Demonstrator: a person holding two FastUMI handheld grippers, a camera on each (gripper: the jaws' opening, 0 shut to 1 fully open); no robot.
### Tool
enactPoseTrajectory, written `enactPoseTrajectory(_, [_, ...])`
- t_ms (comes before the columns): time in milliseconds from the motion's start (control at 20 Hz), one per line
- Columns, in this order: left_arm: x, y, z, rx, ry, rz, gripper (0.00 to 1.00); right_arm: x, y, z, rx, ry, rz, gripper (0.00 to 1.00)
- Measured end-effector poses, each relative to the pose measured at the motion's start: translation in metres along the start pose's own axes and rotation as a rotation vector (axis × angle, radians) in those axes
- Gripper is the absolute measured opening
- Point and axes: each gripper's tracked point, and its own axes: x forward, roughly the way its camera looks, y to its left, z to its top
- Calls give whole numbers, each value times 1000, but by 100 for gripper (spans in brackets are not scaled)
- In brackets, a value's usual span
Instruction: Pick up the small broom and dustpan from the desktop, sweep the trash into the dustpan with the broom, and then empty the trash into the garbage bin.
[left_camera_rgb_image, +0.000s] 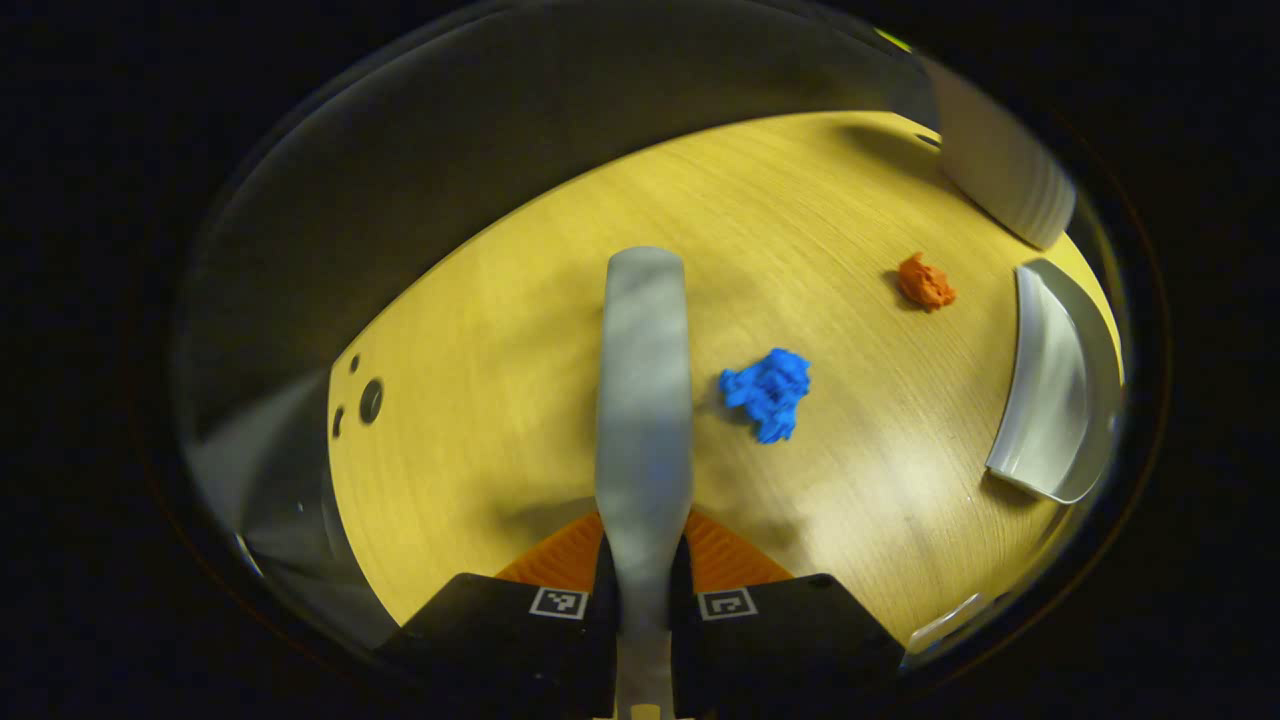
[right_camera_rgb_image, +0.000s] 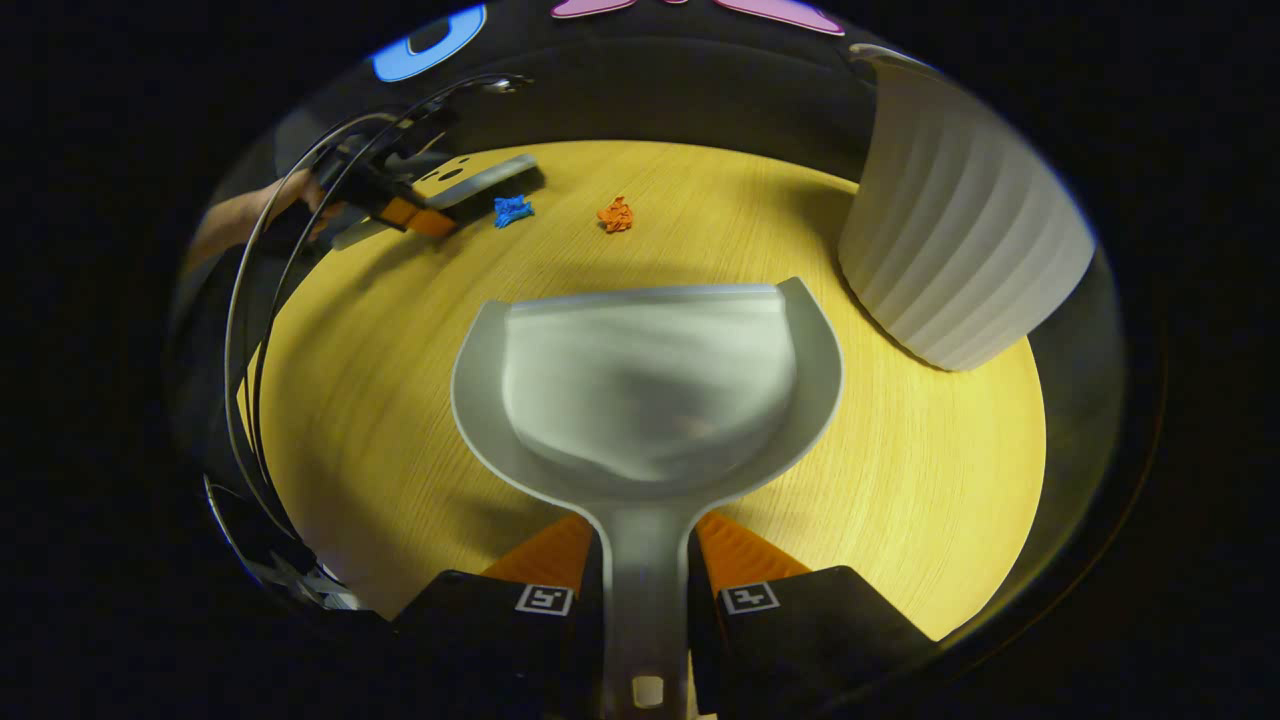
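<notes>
My left gripper (left_camera_rgb_image: 645, 548) is shut on the handle of the small grey broom (left_camera_rgb_image: 645, 380), which points forward over the wooden desktop (left_camera_rgb_image: 480, 400). A blue paper wad (left_camera_rgb_image: 767, 392) lies just right of the broom; an orange wad (left_camera_rgb_image: 925, 282) lies farther right. My right gripper (right_camera_rgb_image: 645, 548) is shut on the handle of the grey dustpan (right_camera_rgb_image: 650, 380), whose front lip faces both wads. In the right gripper view the blue wad (right_camera_rgb_image: 513, 209) and orange wad (right_camera_rgb_image: 616, 214) lie far ahead, with the broom (right_camera_rgb_image: 480, 178) and the left gripper (right_camera_rgb_image: 405, 208) beside the blue one.
A white ribbed garbage bin (right_camera_rgb_image: 960, 240) stands on the desktop right of the dustpan, also seen as the bin (left_camera_rgb_image: 1000, 170) beyond the dustpan's rim (left_camera_rgb_image: 1060, 390). Cable holes (left_camera_rgb_image: 370, 400) sit near the table's left edge. Black cables (right_camera_rgb_image: 250, 300) arc at the left.
</notes>
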Motion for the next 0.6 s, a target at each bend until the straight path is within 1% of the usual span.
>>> enactPoseTrajectory(100, [3, -11, 19, 86, -4, -27, 26, 4, 5, -2, -20, 6, 30, 39])
enactPoseTrajectory(200, [4, -24, 36, 181, -4, -71, 26, 1, 6, -3, -59, 6, 58, 39])
enactPoseTrajectory(250, [3, -32, 41, 221, 0, -101, 24, 2, 6, -5, -71, 7, 68, 39])
enactPoseTrajectory(350, [-2, -52, 50, 292, 10, -176, 26, 1, 5, -7, -79, 13, 72, 39])
enactPoseTrajectory(450, [-9, -74, 57, 357, 9, -251, 24, 2, 4, -9, -89, 20, 73, 39])
enactPoseTrajectory(550, [-11, -95, 57, 406, 24, -300, 28, 3, 4, -9, -90, 16, 79, 39])
enactPoseTrajectory(600, [-14, -103, 55, 428, 39, -321, 26, 0, 4, -7, -88, 12, 80, 39])
